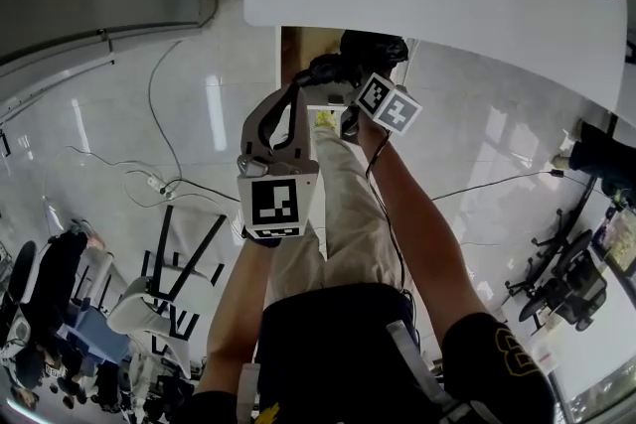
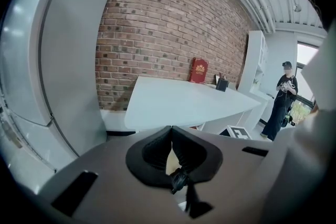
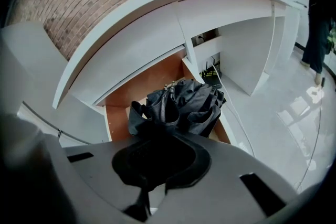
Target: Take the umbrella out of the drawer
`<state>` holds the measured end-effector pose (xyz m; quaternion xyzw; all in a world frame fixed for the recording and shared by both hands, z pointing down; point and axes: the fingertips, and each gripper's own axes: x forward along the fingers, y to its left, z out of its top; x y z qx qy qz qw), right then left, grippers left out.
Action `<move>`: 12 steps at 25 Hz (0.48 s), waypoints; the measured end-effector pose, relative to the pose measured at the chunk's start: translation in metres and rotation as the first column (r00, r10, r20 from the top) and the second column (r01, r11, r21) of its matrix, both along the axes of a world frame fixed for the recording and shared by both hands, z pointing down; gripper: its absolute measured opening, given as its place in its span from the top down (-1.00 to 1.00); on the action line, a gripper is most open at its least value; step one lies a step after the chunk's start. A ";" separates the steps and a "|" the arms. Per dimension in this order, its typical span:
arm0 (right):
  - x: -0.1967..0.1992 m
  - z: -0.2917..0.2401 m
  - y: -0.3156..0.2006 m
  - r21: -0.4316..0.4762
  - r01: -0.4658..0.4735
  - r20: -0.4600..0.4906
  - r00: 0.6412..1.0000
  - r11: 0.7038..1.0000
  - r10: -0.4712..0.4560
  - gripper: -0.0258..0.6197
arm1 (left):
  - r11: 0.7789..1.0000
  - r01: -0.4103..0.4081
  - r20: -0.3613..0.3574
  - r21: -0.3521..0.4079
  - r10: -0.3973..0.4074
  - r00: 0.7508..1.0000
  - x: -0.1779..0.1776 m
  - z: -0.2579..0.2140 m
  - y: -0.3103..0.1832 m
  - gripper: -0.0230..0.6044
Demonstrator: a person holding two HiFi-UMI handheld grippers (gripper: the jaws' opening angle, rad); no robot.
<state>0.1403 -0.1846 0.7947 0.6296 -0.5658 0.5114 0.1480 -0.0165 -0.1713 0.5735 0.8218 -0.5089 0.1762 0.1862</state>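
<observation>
A black folded umbrella (image 3: 181, 105) hangs in my right gripper (image 3: 157, 136), whose jaws are shut on its near end. It is lifted a little above the open drawer (image 3: 139, 94), whose wooden bottom shows under the white table (image 3: 157, 2). In the head view the umbrella (image 1: 373, 48) is a dark bundle at the table's edge, over the drawer (image 1: 294, 50), with the right gripper (image 1: 360, 67) on it. My left gripper (image 1: 320, 74) is just left of it. In its own view the left gripper (image 2: 171, 131) has its pads together at the tips. A small black knot shows low between them.
A red book (image 2: 199, 71) and a small black box (image 2: 222, 84) stand on the table (image 2: 184, 102) by the brick wall. A person (image 2: 281, 105) stands at the right. Cables (image 1: 159, 184) trail on the floor, chairs (image 1: 169, 283) stand at the lower left, and wires (image 3: 210, 73) hang under the table.
</observation>
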 end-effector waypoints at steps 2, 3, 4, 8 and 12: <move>0.001 -0.022 0.002 0.008 -0.019 0.007 1.000 1.000 0.019 0.79 | 1.000 -0.005 0.001 0.012 0.005 1.000 -0.001 -0.021 -0.002 0.87; 0.002 -0.033 0.003 0.013 -0.024 0.008 1.000 1.000 0.024 0.79 | 1.000 -0.008 0.002 0.017 0.008 1.000 0.000 -0.031 -0.002 0.87; 0.004 -0.042 0.004 0.017 -0.027 0.008 1.000 0.999 0.027 0.79 | 1.000 -0.011 0.003 0.022 0.011 1.000 0.001 -0.038 -0.002 0.87; 0.009 -0.066 0.013 0.024 -0.044 0.012 0.999 0.999 0.043 0.79 | 0.999 -0.019 0.006 0.034 0.019 1.000 0.005 -0.056 -0.002 0.87; 0.012 -0.094 0.016 0.041 -0.046 0.021 0.999 0.998 0.046 0.79 | 0.998 -0.024 0.010 0.051 0.023 1.000 0.006 -0.078 -0.005 0.87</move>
